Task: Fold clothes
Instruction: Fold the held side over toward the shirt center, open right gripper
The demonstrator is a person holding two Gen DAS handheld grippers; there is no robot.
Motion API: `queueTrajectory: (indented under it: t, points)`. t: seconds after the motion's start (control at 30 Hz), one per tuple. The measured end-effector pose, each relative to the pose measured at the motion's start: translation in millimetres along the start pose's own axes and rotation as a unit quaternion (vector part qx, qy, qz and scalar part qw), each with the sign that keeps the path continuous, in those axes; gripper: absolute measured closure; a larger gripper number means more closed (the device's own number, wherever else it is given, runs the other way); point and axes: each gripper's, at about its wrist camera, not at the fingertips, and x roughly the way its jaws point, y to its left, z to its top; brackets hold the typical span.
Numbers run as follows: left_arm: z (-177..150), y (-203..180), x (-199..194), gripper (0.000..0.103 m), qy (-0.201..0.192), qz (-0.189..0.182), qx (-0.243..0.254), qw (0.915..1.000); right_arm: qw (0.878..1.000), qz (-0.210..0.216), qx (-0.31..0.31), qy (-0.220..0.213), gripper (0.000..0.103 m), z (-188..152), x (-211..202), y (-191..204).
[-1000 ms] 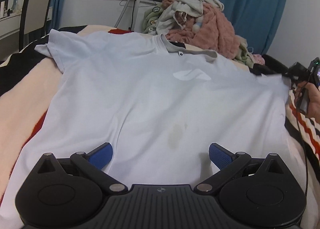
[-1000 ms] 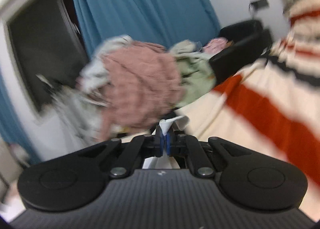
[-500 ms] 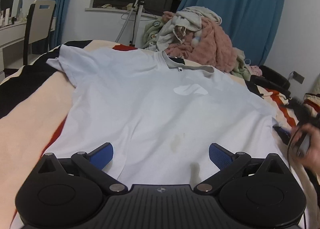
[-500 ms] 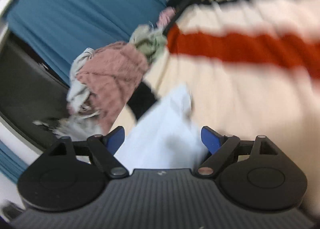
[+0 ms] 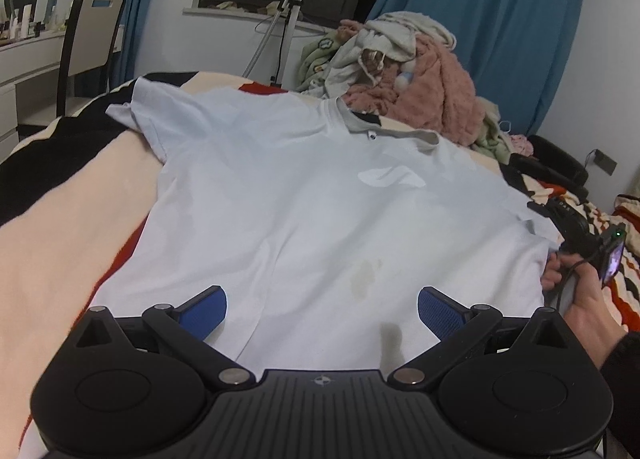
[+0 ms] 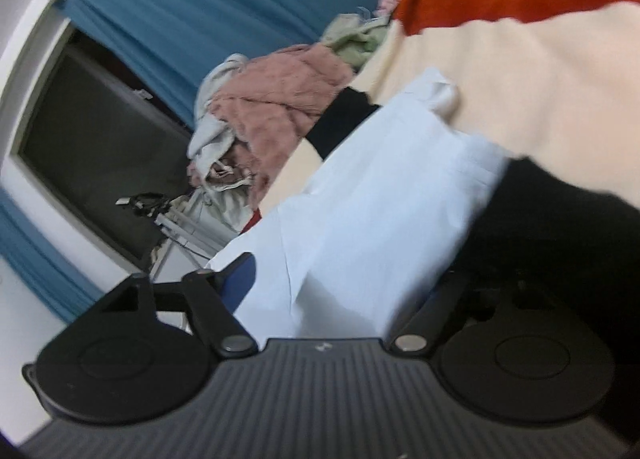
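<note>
A pale blue polo shirt [image 5: 304, 203] lies spread flat, face up, on the bed, with its collar at the far end and faint stains near the hem. My left gripper [image 5: 322, 305] is open and empty, hovering over the shirt's hem. My right gripper [image 5: 550, 215] shows in the left wrist view at the shirt's right edge, held in a hand. In the tilted, blurred right wrist view the right gripper [image 6: 340, 279] is open, with the shirt's sleeve and side [image 6: 380, 187] lying between its spread fingers.
A heap of unfolded clothes [image 5: 404, 71], pink, green and white, sits at the bed's far end. The bedspread [image 5: 60, 227] is cream, black and red striped. A chair and desk [image 5: 88, 43] stand at the left. Blue curtains hang behind.
My right gripper let go of the shirt's sleeve and opened, then tipped sideways and moved down along the shirt's right edge. My left gripper rose and pulled back a little, staying open.
</note>
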Motion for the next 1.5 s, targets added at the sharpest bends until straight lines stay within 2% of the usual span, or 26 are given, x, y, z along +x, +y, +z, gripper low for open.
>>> queueTrajectory:
  t: [0.17, 0.27, 0.33, 0.4, 0.53, 0.6, 0.67, 0.73, 0.77, 0.87, 0.93, 1.03, 1.13, 1.27, 1.4, 1.5]
  points:
    - [1, 0, 7, 0.0, 0.003, 0.017, 0.0, 0.9999, 0.999, 0.017, 0.004, -0.032, 0.035, 13, 31, -10]
    - [1, 1, 13, 0.0, 0.004, 0.032, 0.002, 0.9995, 0.999, 0.025, -0.018, -0.041, 0.035, 20, 48, -8]
    - [1, 2, 19, 0.0, 0.008, 0.043, 0.004, 0.999, 0.998, 0.037, -0.018, -0.045, 0.04, 28, 58, -12]
    - [0, 2, 23, 0.0, 0.011, 0.049, 0.009, 0.9987, 0.998, 0.036, -0.011, -0.055, 0.058, 35, 63, -17]
    - [3, 2, 21, 0.0, 0.009, 0.047, 0.013, 0.9988, 0.997, 0.027, -0.019, -0.062, 0.082, 42, 69, -20]
    - [7, 2, 15, 0.001, -0.002, 0.046, 0.015, 0.9988, 0.998, 0.011, -0.026, -0.064, 0.09, 42, 67, -18]
    - [11, 2, 12, 0.0, -0.007, 0.047, 0.023, 0.9986, 0.997, -0.015, -0.036, -0.063, 0.092, 42, 64, -15]
    - [16, 1, 8, 0.0, -0.011, 0.052, 0.035, 0.998, 0.992, -0.068, -0.091, -0.062, 0.095, 46, 58, 5]
    - [18, 2, 6, 0.0, -0.015, 0.058, 0.041, 0.9973, 0.986, -0.095, -0.119, -0.061, 0.097, 49, 55, 16]
    - [24, 7, -6, 0.001, -0.035, 0.064, 0.039, 0.9966, 0.97, -0.128, -0.191, -0.074, 0.097, 65, 34, 63]
    - [30, 11, -14, 0.0, -0.042, 0.073, 0.039, 0.9957, 0.964, -0.128, -0.215, -0.087, 0.098, 78, 17, 103]
    - [36, 20, -28, 0.0, -0.052, 0.077, 0.034, 0.9951, 0.936, -0.145, -0.307, -0.095, 0.098, 82, 5, 176]
    - [41, 33, -40, 0.0, -0.056, 0.074, 0.022, 0.9954, 0.916, -0.148, -0.358, -0.104, 0.098, 70, 1, 237]
    - [48, 56, -49, 0.0, -0.061, 0.074, -0.019, 0.9952, 0.88, -0.142, -0.442, -0.099, 0.098, 14, 16, 313]
    - [57, 81, -48, 0.0, -0.064, 0.086, -0.059, 0.9925, 0.836, -0.119, -0.532, -0.063, 0.098, -78, 47, 372]
    - [60, 95, -45, 0.0, -0.072, 0.104, -0.067, 0.9897, 0.809, -0.104, -0.578, -0.023, 0.097, -150, 73, 392]
